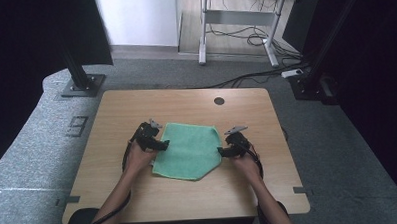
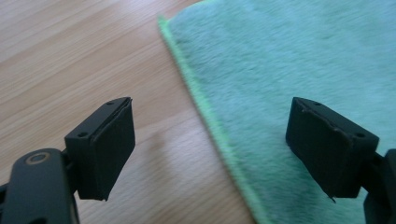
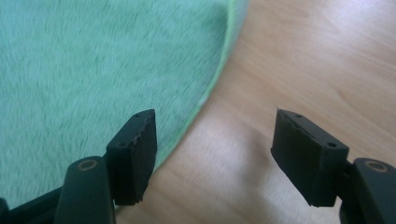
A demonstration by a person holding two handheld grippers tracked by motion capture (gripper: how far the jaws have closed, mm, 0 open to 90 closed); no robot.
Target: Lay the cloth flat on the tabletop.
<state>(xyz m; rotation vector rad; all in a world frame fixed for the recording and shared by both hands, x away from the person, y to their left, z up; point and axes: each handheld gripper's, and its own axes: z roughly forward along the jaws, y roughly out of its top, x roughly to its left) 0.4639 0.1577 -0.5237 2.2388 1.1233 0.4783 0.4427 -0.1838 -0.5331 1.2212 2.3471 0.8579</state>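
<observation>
A green fleecy cloth [image 1: 190, 150] lies flat in the middle of the wooden table [image 1: 136, 106]. My left gripper [image 1: 160, 143] is at the cloth's left edge, open, and its jaws straddle the hem: one pad over bare wood, the other over the cloth [image 2: 289, 70]. At the cloth's right edge my right gripper [image 1: 222, 151] also stands open. One of its jaws hangs over the cloth [image 3: 93, 70] and the other over wood, with the hem running between them. Nothing is gripped by either one.
A round cable hole [image 1: 219, 101] sits near the table's far edge. Beyond the table stand a black post on a base plate [image 1: 80, 81], a desk frame [image 1: 238, 30] with loose cables on the floor, and dark stands at the right.
</observation>
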